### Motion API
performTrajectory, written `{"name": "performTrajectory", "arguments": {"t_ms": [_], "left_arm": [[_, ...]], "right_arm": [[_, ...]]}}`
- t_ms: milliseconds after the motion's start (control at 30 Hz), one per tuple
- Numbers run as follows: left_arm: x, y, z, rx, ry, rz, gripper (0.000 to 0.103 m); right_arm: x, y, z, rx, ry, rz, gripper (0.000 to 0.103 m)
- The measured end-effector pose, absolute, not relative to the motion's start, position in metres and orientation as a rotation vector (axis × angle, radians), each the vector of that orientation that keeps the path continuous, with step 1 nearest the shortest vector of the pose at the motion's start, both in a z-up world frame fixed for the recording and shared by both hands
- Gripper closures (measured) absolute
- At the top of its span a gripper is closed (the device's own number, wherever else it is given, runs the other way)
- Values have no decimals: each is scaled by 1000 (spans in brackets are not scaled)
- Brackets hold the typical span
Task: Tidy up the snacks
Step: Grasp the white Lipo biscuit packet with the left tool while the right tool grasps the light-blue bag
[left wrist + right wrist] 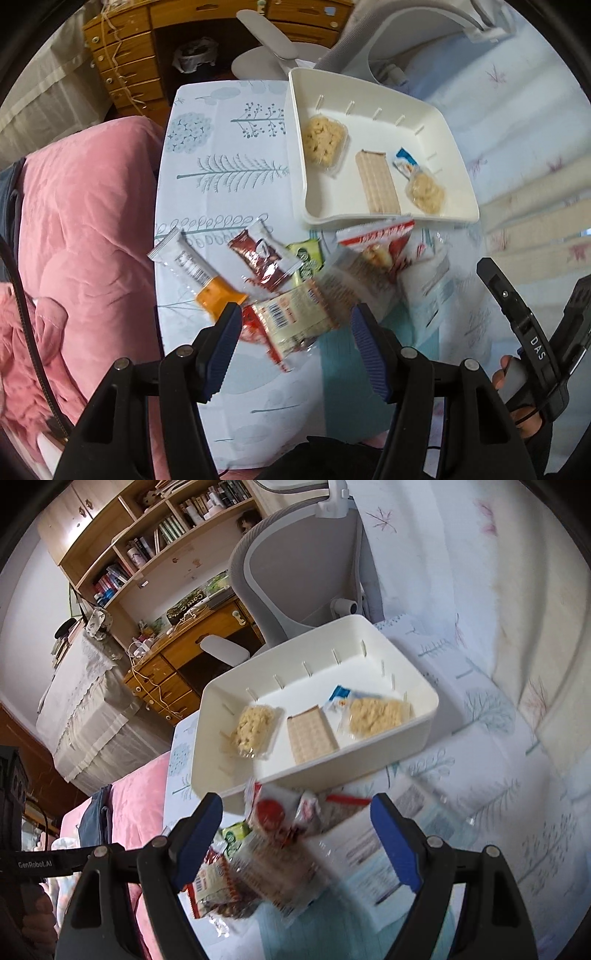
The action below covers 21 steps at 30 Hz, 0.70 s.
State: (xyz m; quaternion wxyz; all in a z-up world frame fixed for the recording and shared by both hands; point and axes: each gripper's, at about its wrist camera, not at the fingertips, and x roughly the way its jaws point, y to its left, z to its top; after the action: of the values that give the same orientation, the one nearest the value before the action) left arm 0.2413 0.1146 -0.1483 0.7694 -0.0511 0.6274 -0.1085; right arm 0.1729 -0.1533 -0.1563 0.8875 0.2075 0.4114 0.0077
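On the tree-printed tabletop (229, 155) we see a white tray (458, 147) holding two clear packs of puffed snack and a wafer bar (376, 181). Loose snack packets (295, 291) lie heaped just in front of the tray. Our left claw (295, 325) hangs released above a barcoded packet, not pressing it. Our right claw (295, 830) gapes wide over the same heap, grasping nothing.

chair: grey office chair (291, 572), behind the table
desk: wooden, drawers (125, 70), cluttered top
shelves: books (147, 542) above the desk
blanket: pink (88, 206), left of the tablecloth (221, 147)
bin: under the desk (195, 55)
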Motion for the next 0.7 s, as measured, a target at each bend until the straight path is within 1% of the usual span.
{"name": "performTrajectory", "arguments": {"t_ms": [200, 367, 467, 700], "left_arm": [[229, 122, -162, -37, 1355, -308, 37], [225, 118, -179, 50, 1366, -361, 37], [225, 112, -189, 98, 1379, -383, 30], [229, 93, -217, 194, 1435, -406, 28]], "right_arm": [[148, -134, -170, 397, 863, -52, 20], [132, -122, -185, 335, 885, -128, 20], [126, -117, -193, 282, 904, -165, 20], [120, -105, -216, 107, 976, -223, 20]]}}
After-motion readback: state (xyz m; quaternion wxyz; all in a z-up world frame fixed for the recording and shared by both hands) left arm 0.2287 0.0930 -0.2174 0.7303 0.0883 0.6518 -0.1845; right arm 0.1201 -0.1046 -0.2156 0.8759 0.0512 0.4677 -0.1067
